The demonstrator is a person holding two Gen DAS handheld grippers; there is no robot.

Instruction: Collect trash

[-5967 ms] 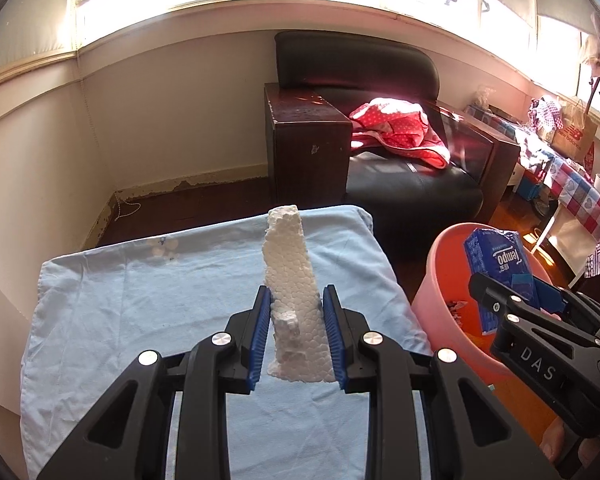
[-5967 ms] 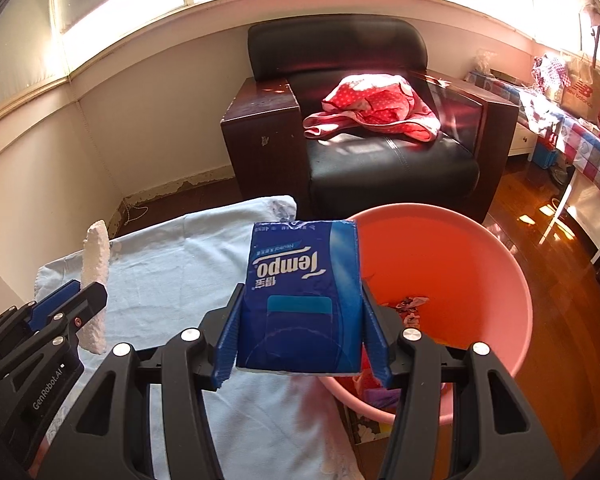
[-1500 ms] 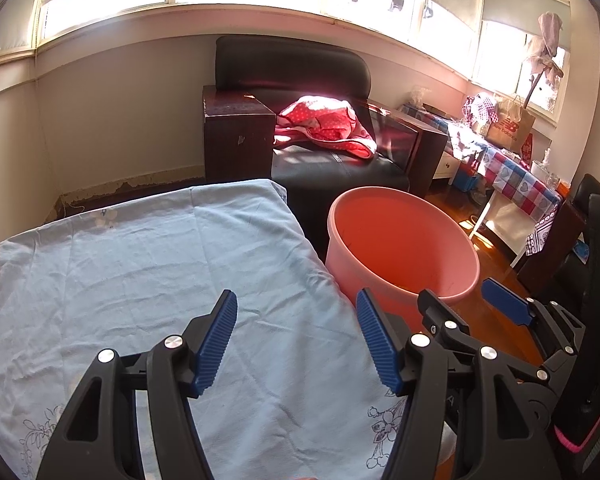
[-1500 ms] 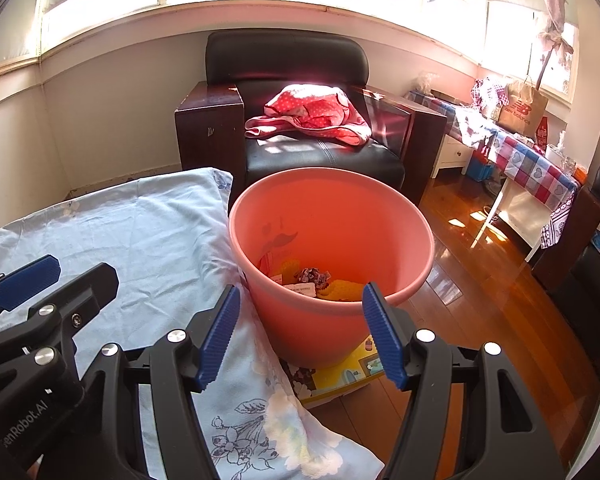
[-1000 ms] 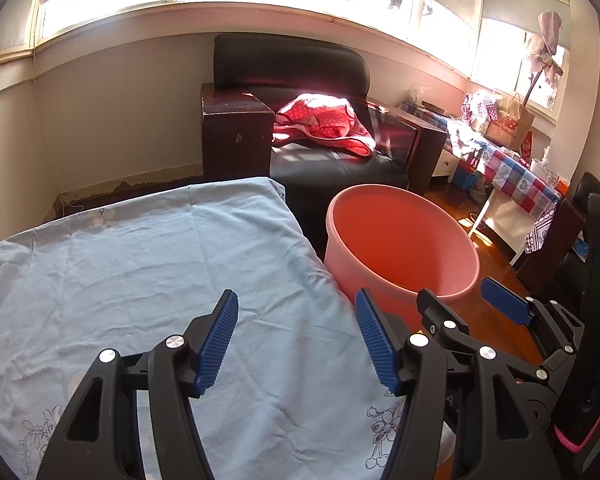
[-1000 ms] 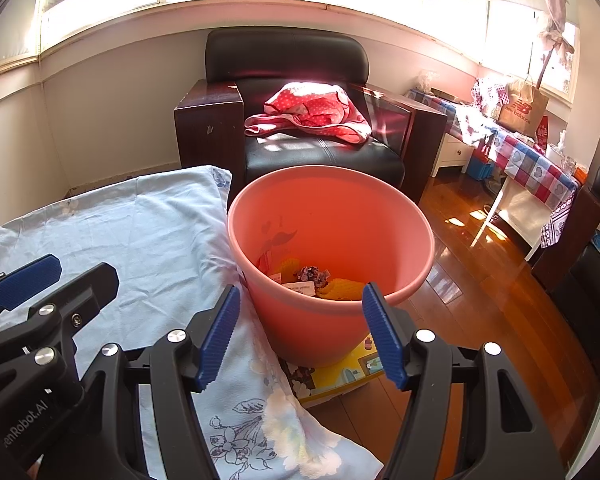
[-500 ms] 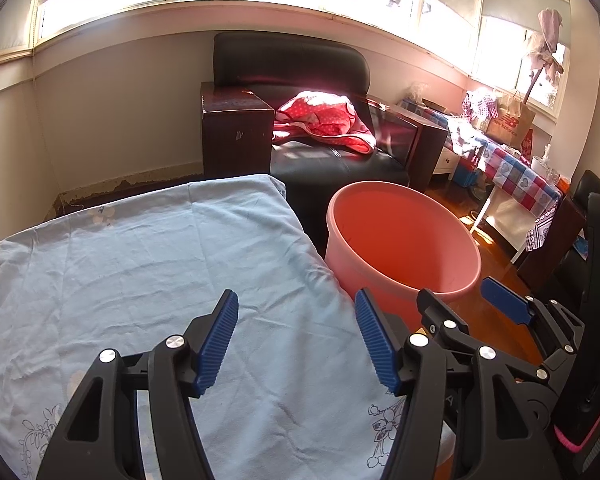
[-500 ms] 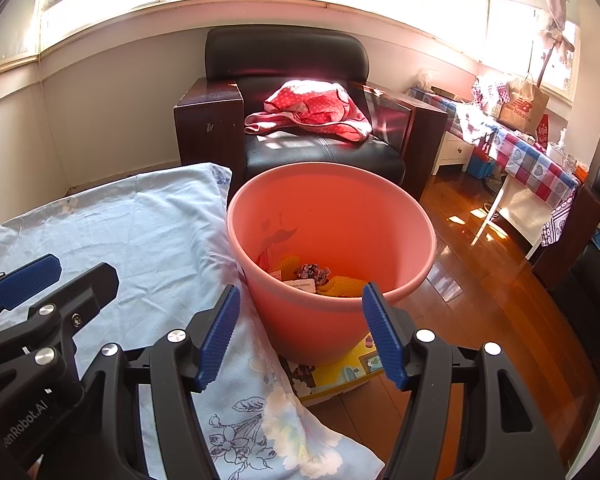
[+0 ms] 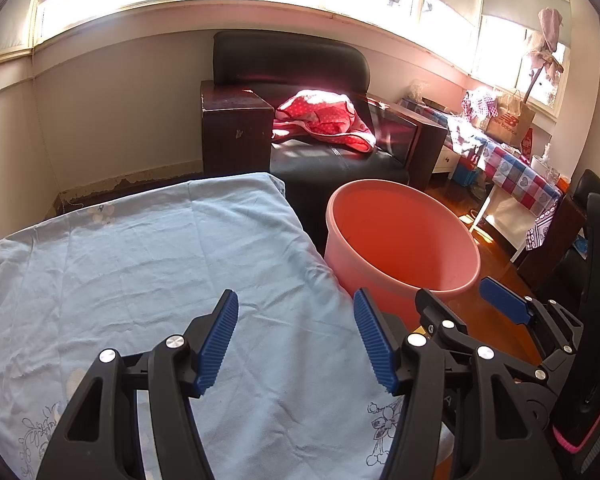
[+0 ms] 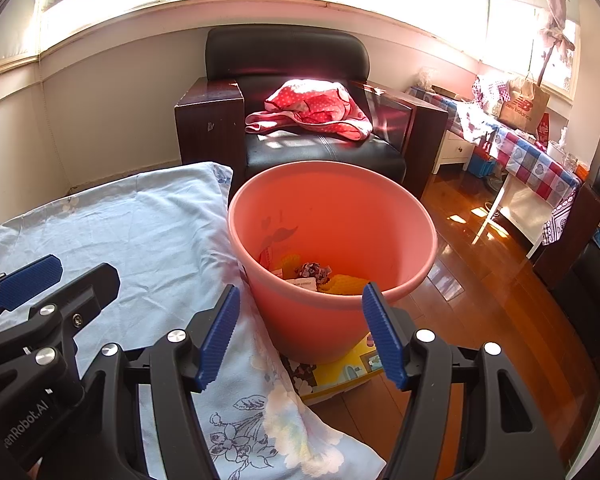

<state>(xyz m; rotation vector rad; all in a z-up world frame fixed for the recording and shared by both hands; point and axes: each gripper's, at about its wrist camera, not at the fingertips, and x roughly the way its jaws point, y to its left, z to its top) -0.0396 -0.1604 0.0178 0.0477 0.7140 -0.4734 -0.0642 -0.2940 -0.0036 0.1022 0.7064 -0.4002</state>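
A pink plastic tub (image 10: pixel 332 264) stands on the floor beside a table draped in a light blue cloth (image 9: pixel 148 264); the tub also shows in the left wrist view (image 9: pixel 400 240). Trash (image 10: pixel 320 276) lies in its bottom: crumpled wrappers, yellow pieces and paper. My left gripper (image 9: pixel 296 340) is open and empty above the cloth. My right gripper (image 10: pixel 300 332) is open and empty just in front of the tub's near rim. Each gripper shows in the other's view, the right gripper (image 9: pixel 468 304) at the right, the left gripper (image 10: pixel 56 280) at the left.
A black leather armchair (image 10: pixel 300 136) with a red dotted cloth (image 10: pixel 316 108) stands behind the tub. A yellow box (image 10: pixel 340 368) lies under the tub. A table with a checked cloth (image 10: pixel 532 160) and a dark chair (image 10: pixel 596 240) stand at the right on a wooden floor.
Six seconds ago the left gripper held a white foam piece and the right a blue tissue pack; both are now open and empty. Over the last second, hardly any movement.
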